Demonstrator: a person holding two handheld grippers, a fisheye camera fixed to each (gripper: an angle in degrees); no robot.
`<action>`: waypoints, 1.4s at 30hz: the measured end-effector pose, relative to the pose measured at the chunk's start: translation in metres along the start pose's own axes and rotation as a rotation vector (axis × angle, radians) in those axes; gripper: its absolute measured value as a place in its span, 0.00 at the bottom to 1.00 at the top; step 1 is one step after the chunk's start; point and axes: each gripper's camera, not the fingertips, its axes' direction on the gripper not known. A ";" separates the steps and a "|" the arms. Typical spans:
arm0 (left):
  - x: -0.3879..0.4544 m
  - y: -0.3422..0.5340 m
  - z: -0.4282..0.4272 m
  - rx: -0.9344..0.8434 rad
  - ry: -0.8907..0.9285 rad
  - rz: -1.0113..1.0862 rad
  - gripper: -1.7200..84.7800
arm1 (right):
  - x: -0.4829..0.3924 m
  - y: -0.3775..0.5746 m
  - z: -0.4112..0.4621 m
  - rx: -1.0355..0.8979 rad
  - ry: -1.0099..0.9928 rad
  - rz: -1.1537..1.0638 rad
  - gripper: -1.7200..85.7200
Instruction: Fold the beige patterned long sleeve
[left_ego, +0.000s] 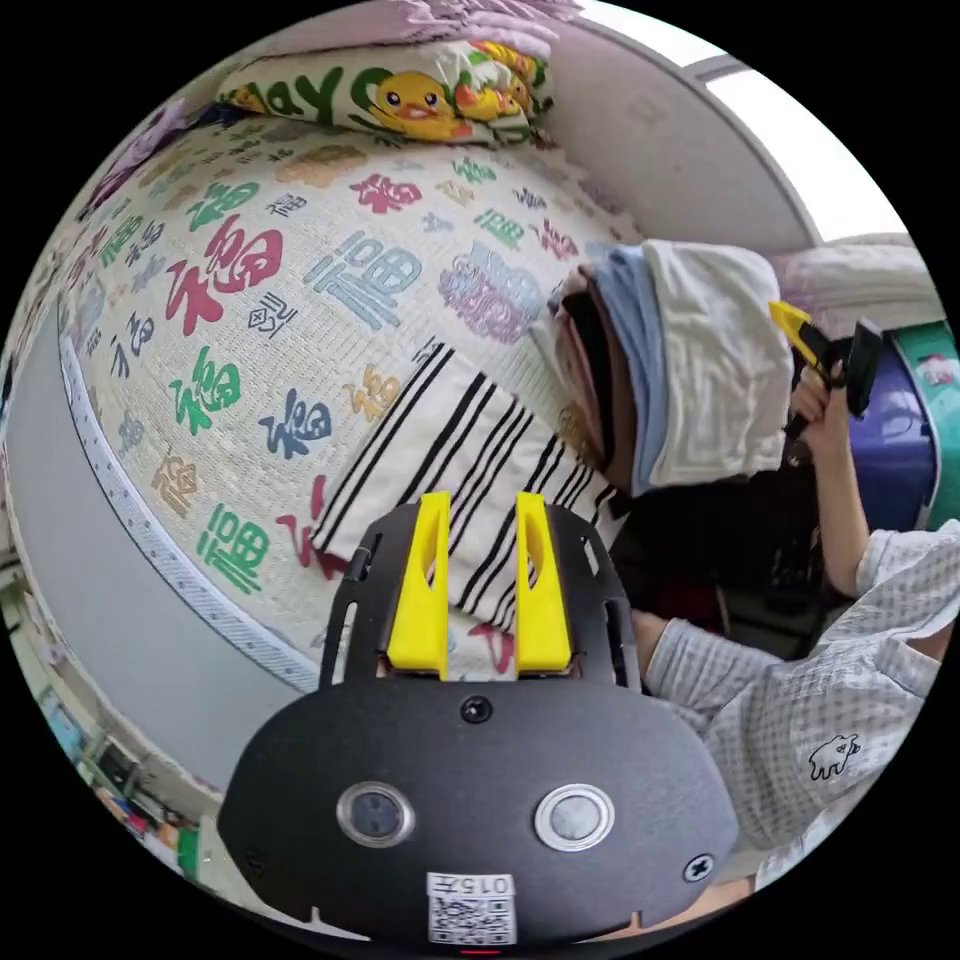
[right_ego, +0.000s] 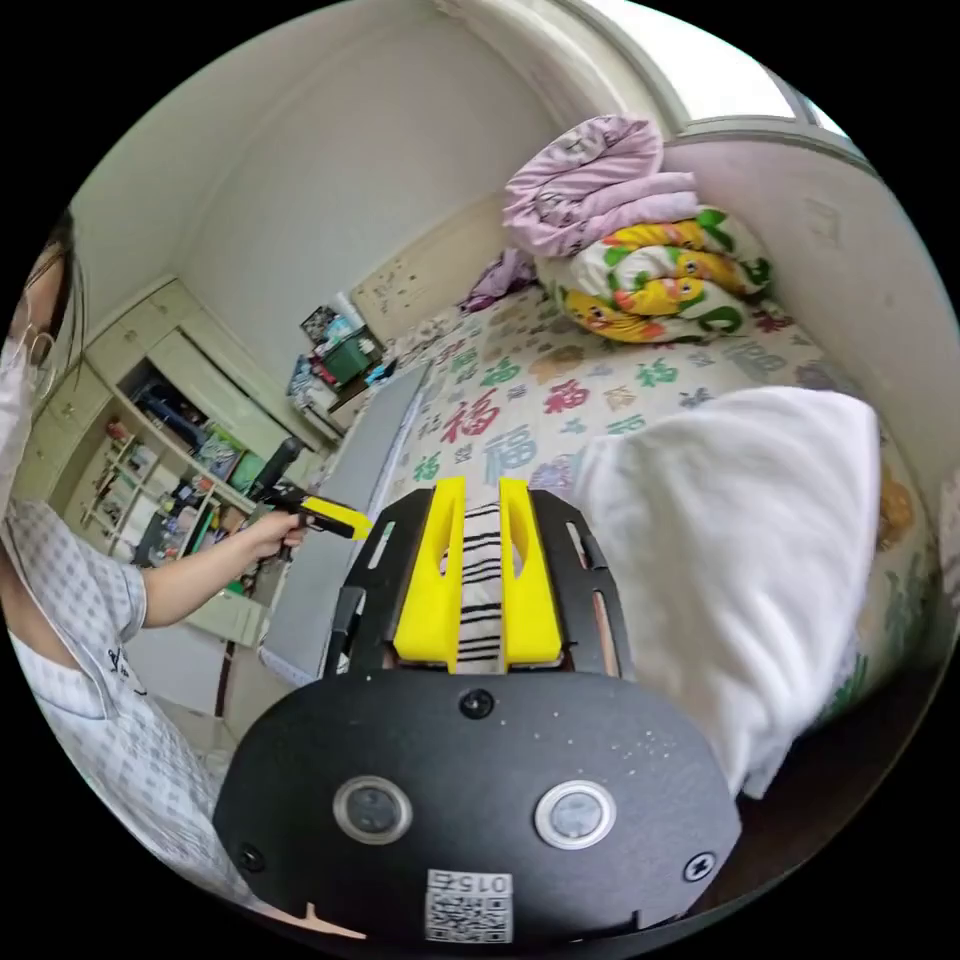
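Striped beige long sleeve (left_ego: 470, 440) is lying folded on the bed (left_ego: 300, 300), just beside a stack of folded clothes (left_ego: 680, 370). Both the left gripper (left_ego: 480, 580) and right gripper (right_ego: 478, 570) are hovering with fingers a narrow gap apart, holding nothing. Fabric's looking soft and floppy, so pinching a folded edge or corner is probably working best.
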 end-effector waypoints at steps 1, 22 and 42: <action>0.005 0.006 -0.002 0.043 0.030 -0.016 0.14 | -0.001 0.016 -0.035 0.026 0.073 0.035 0.10; 0.102 -0.099 0.040 0.361 0.205 0.072 0.21 | -0.021 0.035 -0.198 0.203 0.307 0.066 0.02; 0.165 0.241 -0.158 0.287 0.225 1.250 0.24 | -0.398 0.178 -0.260 0.625 -0.228 -0.237 0.01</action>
